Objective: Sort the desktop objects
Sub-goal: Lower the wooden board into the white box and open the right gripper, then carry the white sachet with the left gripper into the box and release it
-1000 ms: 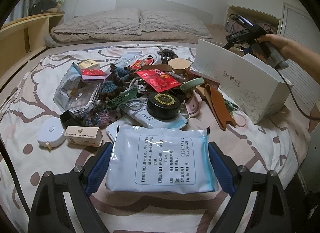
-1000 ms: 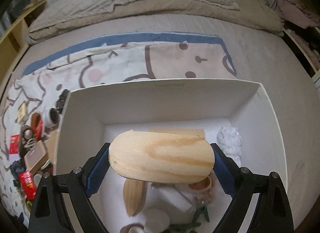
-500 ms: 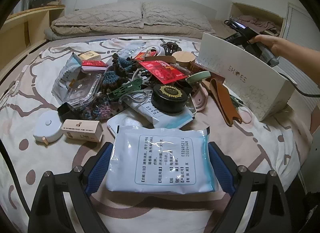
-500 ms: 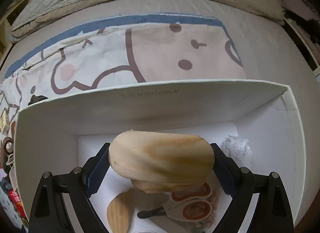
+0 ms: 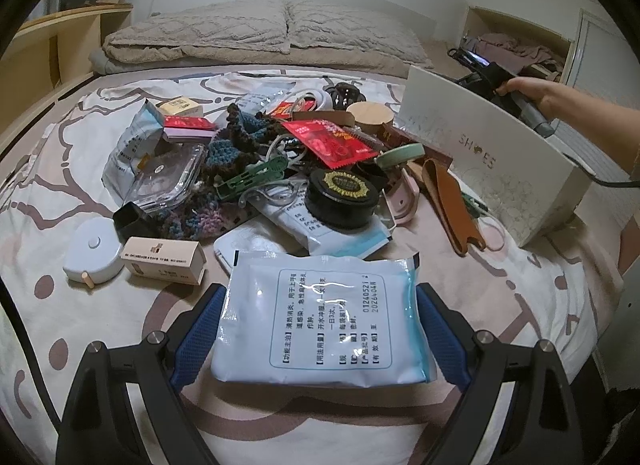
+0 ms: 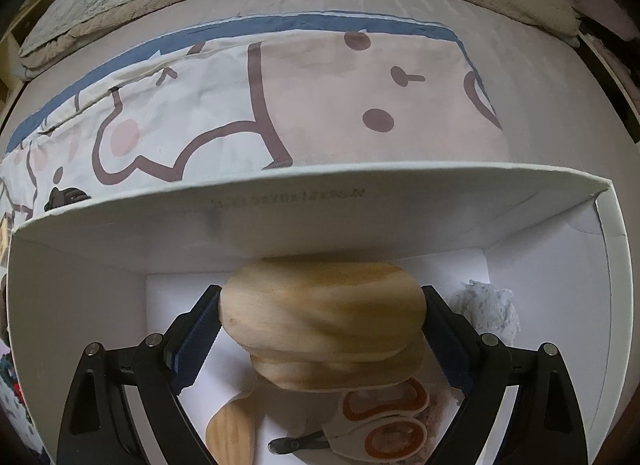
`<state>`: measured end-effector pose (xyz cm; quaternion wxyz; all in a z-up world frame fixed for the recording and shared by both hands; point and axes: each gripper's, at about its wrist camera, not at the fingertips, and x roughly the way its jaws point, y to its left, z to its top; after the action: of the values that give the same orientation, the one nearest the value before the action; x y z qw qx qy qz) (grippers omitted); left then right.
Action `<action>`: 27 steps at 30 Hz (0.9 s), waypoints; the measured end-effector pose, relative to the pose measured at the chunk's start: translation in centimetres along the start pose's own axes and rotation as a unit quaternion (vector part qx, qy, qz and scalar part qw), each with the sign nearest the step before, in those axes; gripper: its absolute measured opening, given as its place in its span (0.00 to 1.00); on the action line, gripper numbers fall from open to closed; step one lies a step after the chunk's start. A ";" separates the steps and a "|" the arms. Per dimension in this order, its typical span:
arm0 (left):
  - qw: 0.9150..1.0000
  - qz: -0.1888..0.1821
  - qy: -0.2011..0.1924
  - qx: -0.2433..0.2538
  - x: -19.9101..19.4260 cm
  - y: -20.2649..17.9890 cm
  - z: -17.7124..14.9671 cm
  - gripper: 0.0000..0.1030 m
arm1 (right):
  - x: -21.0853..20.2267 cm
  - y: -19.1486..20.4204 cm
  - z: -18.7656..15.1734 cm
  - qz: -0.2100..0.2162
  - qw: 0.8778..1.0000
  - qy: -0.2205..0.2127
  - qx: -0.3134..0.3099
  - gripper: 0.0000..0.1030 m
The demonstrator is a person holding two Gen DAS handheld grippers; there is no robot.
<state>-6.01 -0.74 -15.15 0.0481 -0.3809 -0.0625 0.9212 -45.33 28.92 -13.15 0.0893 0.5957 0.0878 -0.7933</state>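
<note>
Lower into the white shoe box (image 6: 280, 221) than a second ago, the right tongs (image 6: 322, 311) grip a rounded wooden piece (image 6: 320, 305) just above the items already inside. Meanwhile the left tongs (image 5: 320, 317) hold a pale blue medicine sachet (image 5: 324, 313) over the bed (image 5: 520, 289), near the clutter pile. Released from this height, the wood could knock the orange-ringed dish (image 6: 384, 421) beneath, I'd judge.

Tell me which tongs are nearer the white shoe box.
Right. The right tongs, shut on a wooden piece, reach inside the white shoe box. The left tongs hold a blue-white packet across the pile from it.
</note>
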 end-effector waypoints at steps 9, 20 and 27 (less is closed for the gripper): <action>1.000 -0.007 -0.023 0.008 -0.7 -1.1 2.1 0.90 | -1.7 -0.7 -0.2 0.036 0.999 -0.010 0.006 0.99; 0.996 -0.037 -0.063 0.045 -0.8 -5.0 7.3 0.90 | -8.0 -0.6 -2.4 0.085 0.994 -0.065 -0.031 0.99; 0.991 -0.077 -0.085 0.071 -0.6 -8.9 11.3 0.90 | -13.4 -0.7 -7.2 0.139 0.977 -0.150 -0.058 0.99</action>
<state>-13.25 7.06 -5.47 0.1403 -0.2911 -0.0305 0.9459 -35.14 31.87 -2.19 0.2451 0.4704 0.0353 -0.8470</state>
